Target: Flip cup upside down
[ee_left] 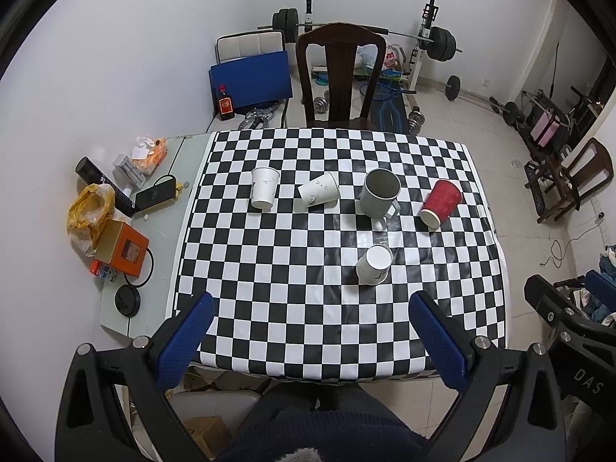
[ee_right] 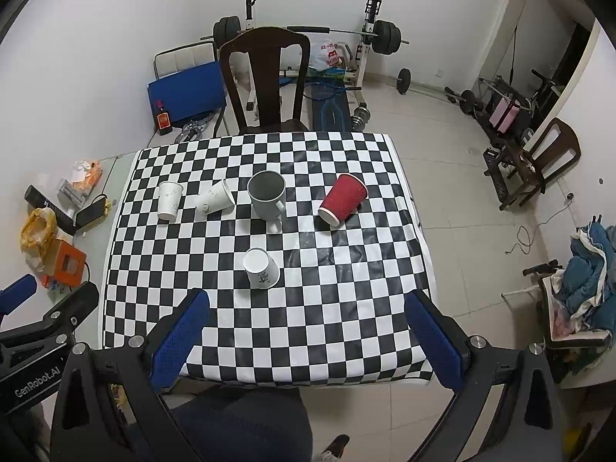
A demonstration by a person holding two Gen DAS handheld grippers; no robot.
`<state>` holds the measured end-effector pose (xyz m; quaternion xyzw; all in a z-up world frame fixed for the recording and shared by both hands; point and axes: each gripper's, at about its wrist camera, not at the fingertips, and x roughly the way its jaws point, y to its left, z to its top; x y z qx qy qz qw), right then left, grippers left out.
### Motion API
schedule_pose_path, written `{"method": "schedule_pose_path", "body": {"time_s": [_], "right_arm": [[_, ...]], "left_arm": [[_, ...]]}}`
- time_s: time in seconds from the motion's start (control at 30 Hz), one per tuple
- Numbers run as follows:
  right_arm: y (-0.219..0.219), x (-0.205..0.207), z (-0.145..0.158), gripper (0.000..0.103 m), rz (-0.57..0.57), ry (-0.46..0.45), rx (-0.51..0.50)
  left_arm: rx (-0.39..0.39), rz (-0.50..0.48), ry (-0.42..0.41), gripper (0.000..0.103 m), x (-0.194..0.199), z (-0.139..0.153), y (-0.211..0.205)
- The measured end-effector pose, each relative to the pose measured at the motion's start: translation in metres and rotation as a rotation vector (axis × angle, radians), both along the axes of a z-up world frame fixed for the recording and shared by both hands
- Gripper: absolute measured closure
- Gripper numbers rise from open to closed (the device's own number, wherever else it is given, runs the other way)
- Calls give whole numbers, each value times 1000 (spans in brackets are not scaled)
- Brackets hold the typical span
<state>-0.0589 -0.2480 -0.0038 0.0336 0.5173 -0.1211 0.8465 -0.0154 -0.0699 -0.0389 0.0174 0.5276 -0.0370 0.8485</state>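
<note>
Cups stand and lie on the checkered table (ee_left: 269,308) ahead of both grippers. Largest is the grey mug (ee_left: 379,193), upright, far ahead of the left gripper (ee_left: 312,331). The red cup (ee_right: 342,198) lies tipped, well ahead of the right gripper (ee_right: 308,331). Two white paper cups sit far ahead to the left — one upright (ee_left: 263,186), one on its side (ee_left: 318,189). Nearest is a white cup (ee_right: 261,268), bottom up, just ahead between the right gripper's spread blue pads (ee_right: 181,340). Both grippers hold nothing — jaws wide apart, well short of every cup.
</note>
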Motion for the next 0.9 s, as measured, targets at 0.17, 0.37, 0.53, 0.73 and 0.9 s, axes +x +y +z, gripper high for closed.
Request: {"method": "schedule_pose_path", "body": {"time_s": [0.17, 0.37, 0.53, 0.73, 0.9], "right_arm": [[1, -3, 2, 1, 4, -1, -1], [1, -1, 3, 1, 1, 1, 1], [1, -2, 4, 1, -3, 6, 2], [-1, -1, 6, 1, -2, 3, 2], [-2, 0, 6, 1, -1, 6, 2]], "left_arm": [[2, -2, -3, 0, 0, 0, 0], [1, -2, 0, 0, 1, 0, 0], [2, -3, -2, 0, 0, 0, 1], [2, -4, -2, 0, 0, 0, 0], [1, -3, -2, 0, 0, 0, 0]]}}
